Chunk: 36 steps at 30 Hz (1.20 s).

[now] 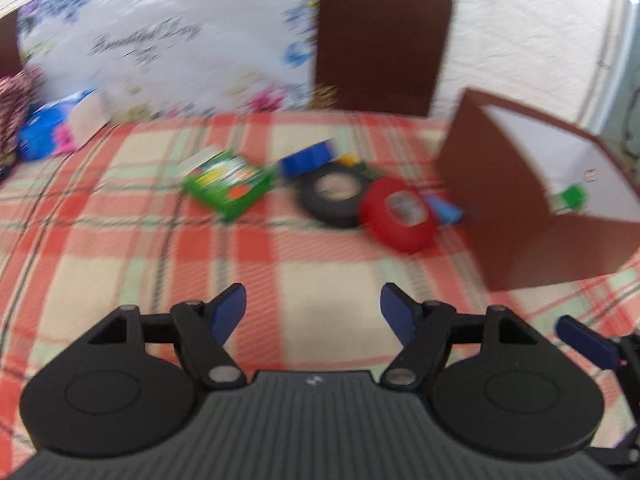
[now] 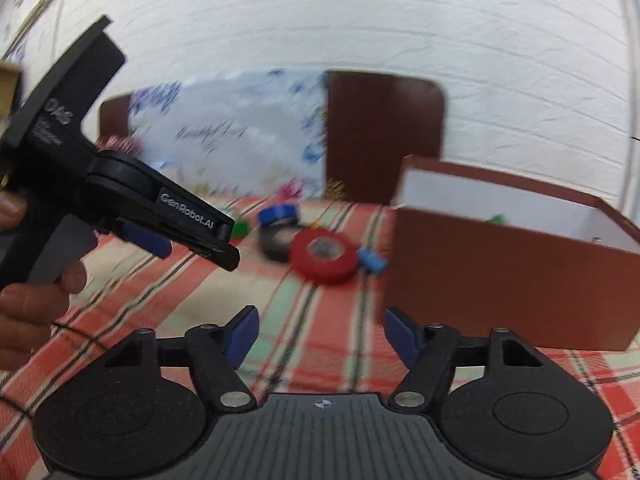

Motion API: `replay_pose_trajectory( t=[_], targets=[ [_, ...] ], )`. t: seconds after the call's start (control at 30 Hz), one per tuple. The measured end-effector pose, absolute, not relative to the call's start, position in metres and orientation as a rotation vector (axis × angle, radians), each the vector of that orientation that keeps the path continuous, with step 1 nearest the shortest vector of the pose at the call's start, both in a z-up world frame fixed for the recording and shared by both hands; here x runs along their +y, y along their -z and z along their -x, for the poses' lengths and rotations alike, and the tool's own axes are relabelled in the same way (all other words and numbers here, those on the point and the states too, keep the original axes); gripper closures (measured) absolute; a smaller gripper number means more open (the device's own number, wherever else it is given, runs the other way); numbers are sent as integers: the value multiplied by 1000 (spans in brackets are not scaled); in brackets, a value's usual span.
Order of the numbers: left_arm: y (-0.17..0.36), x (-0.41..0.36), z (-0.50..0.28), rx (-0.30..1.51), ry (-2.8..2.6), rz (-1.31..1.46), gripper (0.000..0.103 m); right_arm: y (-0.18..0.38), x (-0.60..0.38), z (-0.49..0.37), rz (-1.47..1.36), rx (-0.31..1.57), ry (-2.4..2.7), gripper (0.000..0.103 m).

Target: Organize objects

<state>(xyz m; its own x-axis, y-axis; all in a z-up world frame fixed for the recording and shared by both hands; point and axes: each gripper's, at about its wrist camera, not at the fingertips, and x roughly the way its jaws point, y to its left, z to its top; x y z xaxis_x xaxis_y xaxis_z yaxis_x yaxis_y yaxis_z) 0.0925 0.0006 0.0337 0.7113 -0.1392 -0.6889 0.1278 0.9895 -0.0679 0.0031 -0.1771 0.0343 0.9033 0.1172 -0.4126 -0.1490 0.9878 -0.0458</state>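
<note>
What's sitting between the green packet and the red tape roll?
A black tape roll, leaning against the red tape roll; the green packet lies apart. Clearest in the left wrist view.

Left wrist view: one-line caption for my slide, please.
Open, empty left gripper above a plaid tablecloth, facing a green box, black tape roll, red tape roll and open brown box.

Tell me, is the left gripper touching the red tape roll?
Apart. The left wrist view shows bare checked cloth between the open left gripper and the red tape roll.

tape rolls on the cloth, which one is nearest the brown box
The red tape roll; it lies between the black tape roll and the brown box, overlapping the black one's edge.
</note>
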Motion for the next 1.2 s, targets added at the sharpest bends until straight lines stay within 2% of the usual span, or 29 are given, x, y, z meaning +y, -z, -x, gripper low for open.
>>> replay_pose_trajectory(
  t=[0.13, 0.23, 0.3, 0.33, 0.4, 0.57, 0.67, 0.7, 0.8, 0.83, 0.97, 1.2],
  targets=[
    [-15, 47, -102, 764, 17, 0, 27, -22, -156, -11, 117, 478, -208, 39],
    [-6, 85, -111, 736, -84, 0, 23, -26, -147, -16, 136, 510, -231, 39],
    [7, 111, -116, 698, -172, -33, 11, -25, -141, -31, 137, 525, -250, 39],
    [13, 124, -116, 662, -197, -27, 0, -25, -135, -40, 135, 531, -266, 39],
    [15, 154, -120, 666, -191, 141, 0, -23, -121, -56, 136, 526, -298, 39],
    [16, 153, -124, 640, -221, 109, 0, -23, -79, -128, 253, 422, -324, 37],
    [16, 160, -123, 626, -207, 149, 0, -28, -62, -179, 270, 398, -351, 27],
    [16, 160, -124, 624, -208, 150, 0, -27, -57, -197, 272, 427, -375, 26],
    [16, 158, -121, 619, -203, 152, 0, -11, -47, -235, 302, 549, -408, 35],
    [16, 158, -121, 617, -202, 155, 0, -11, -51, -236, 263, 549, -426, 40],
    [16, 159, -122, 613, -194, 162, 0, -11, -63, -210, 204, 568, -396, 43],
    [16, 155, -123, 624, -196, 134, 0, -8, -126, -72, 120, 601, -330, 43]
  ],
)
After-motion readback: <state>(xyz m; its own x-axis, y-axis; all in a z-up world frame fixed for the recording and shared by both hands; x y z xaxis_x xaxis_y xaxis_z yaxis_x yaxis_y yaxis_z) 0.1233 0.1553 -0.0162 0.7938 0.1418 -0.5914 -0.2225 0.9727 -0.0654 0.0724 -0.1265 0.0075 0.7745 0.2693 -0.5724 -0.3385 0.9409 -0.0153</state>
